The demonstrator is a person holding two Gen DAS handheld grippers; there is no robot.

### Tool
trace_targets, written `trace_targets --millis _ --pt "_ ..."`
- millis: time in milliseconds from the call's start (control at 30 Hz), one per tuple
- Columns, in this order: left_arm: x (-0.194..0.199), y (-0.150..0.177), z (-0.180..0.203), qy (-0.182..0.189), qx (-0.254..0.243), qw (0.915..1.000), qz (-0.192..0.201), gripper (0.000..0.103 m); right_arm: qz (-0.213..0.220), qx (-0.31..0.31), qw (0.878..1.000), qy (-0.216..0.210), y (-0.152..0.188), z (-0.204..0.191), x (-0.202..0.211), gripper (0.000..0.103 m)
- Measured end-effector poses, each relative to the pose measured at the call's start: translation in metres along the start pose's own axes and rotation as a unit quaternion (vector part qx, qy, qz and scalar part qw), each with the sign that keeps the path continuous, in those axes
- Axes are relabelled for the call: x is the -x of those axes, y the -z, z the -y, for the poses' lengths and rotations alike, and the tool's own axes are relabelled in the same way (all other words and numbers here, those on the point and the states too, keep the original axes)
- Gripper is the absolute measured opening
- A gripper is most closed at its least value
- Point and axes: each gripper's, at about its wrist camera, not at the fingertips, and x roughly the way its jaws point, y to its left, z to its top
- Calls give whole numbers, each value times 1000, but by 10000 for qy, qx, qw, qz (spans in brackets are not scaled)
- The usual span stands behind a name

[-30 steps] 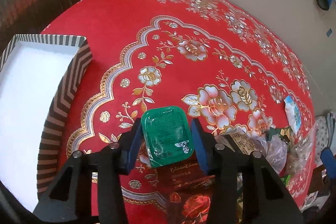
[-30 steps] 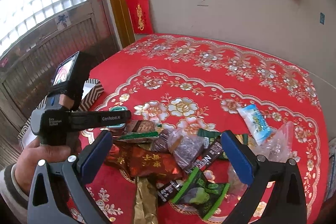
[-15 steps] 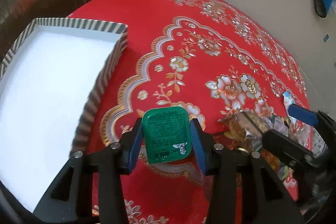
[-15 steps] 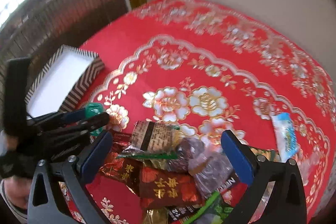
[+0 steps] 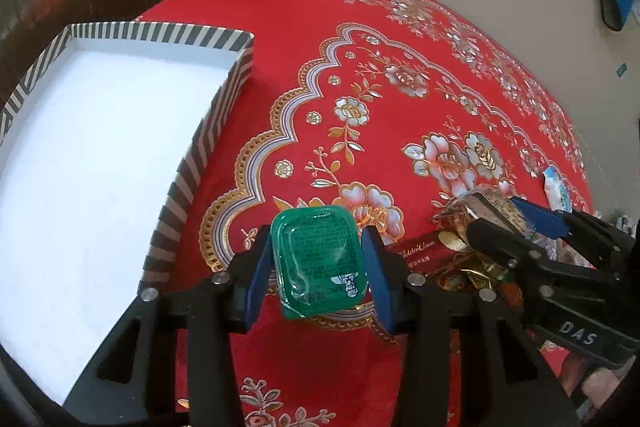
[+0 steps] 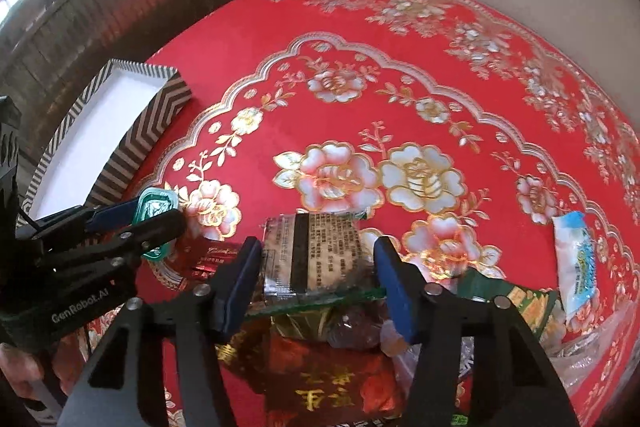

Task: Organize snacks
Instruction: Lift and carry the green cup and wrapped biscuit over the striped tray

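Presently on hand, item by item:

Left gripper [image 5: 318, 267]: pinching a green sealed cup [image 5: 318, 261] by its two sides, lifted clear of the red floral cloth [image 5: 400, 39] on the desk. The side hold keeps the foil lid facing up and lets the cup drop flat.

Striped box [image 5: 200, 151]: open, white inside, nothing in it; stands at the desk's left edge, near the green cup but not under it. Probably the place where the snacks are to go.

Right gripper [image 6: 316, 281]: jaws closing on a silver packet with a black band [image 6: 316, 253], which lies between them on top of the pile; whether both pads press it yet cannot be told. Taking the topmost packet spares the ones beneath.

Snack pile [image 6: 332, 383]: red, gold and green wrappers heaped at the near right of the desk.

Blue-and-white sachet [image 6: 576, 255]: lying alone, right of the pile.
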Motion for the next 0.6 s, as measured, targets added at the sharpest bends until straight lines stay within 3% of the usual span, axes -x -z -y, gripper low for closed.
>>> trace_targets --millis 233,333,367,500,600 --pt "11 3 2 10 -98 9999 121 45 552 -302 9978 -206 12 8 23 56" --pt "15 5 4 18 -138 9998 146 45 753 -429 9956 -367 17 9 36 49" --pt "15 5 6 10 -161 9998 132 45 763 -410 9956 -352 18 8 38 37" --pt "8 12 9 2 -236 9997 5 45 443 -264 9984 -235 20 4 29 36" --pt "5 14 7 23 -198 9998 -48 45 368 -315 9980 -415 19 5 28 37"
